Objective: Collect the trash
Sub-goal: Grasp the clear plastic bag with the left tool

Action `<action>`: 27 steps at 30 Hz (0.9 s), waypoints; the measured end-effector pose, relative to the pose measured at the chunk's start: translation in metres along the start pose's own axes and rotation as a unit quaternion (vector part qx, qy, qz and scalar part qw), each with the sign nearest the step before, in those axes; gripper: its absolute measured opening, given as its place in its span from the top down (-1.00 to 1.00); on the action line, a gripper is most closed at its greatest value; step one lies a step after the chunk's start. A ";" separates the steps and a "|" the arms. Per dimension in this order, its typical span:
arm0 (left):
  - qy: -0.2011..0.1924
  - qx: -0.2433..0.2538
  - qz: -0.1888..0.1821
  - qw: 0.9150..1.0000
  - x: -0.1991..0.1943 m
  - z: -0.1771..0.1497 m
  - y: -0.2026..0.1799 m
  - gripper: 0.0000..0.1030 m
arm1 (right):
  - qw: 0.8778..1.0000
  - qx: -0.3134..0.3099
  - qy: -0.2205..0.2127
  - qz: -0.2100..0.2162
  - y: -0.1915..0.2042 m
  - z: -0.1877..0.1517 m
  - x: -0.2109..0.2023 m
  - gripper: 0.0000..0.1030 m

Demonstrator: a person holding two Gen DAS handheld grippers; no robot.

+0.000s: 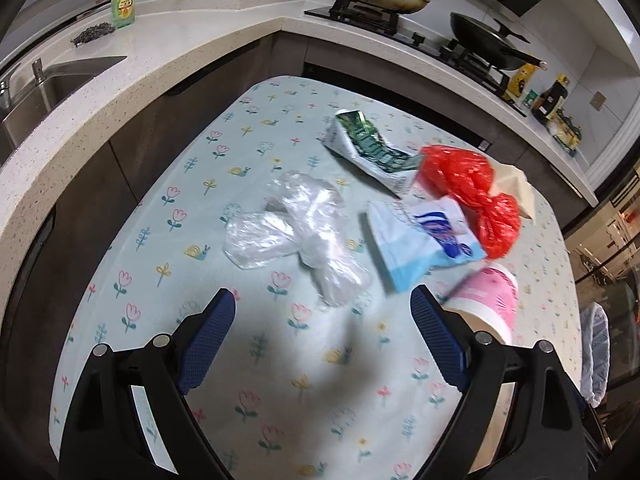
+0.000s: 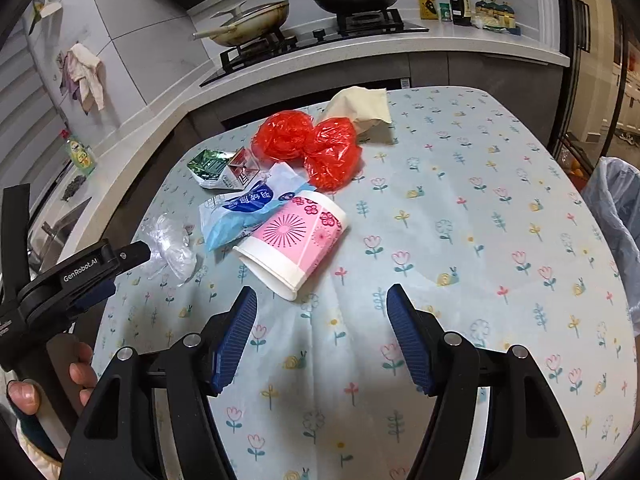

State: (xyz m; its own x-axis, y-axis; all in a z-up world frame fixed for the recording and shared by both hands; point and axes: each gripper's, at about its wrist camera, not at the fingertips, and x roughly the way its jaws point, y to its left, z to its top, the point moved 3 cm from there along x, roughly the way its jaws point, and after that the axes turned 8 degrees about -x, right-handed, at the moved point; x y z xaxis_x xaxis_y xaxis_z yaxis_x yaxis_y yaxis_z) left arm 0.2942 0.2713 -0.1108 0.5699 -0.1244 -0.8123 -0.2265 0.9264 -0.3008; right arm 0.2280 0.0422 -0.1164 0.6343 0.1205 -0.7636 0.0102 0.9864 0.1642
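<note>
Trash (image 1: pixel 296 224) beyond open, empty fingers (image 1: pixel 208 336)

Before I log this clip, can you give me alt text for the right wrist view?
The right gripper hangs open above a floral tablecloth, aimed at a pink paper cup lying on its side. Behind the cup lie a blue wrapper, a red bag and a carton; the left gripper reaches toward clear plastic.
</note>
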 end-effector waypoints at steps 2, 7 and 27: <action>0.007 -0.005 0.003 1.000 0.010 0.006 0.006 -0.65 | 1.000 0.002 0.002 0.006 0.006 0.007 0.013 -0.26; 0.030 -0.016 0.004 0.999 0.039 0.018 0.013 -0.65 | 1.000 0.011 0.010 0.006 0.012 0.020 0.042 -0.26; 0.077 0.027 -0.031 0.996 0.070 0.006 -0.018 0.33 | 0.994 0.067 0.019 0.082 0.013 0.026 0.071 -0.13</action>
State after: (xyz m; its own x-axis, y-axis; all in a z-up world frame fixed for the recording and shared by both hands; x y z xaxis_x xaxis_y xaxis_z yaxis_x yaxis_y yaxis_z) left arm 0.3429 0.2476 -0.1591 0.4521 -0.2315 -0.8614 -0.1487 0.9326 -0.3287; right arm 0.2931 0.0604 -0.1522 0.6056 0.2845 -0.7432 0.0135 0.9301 0.3671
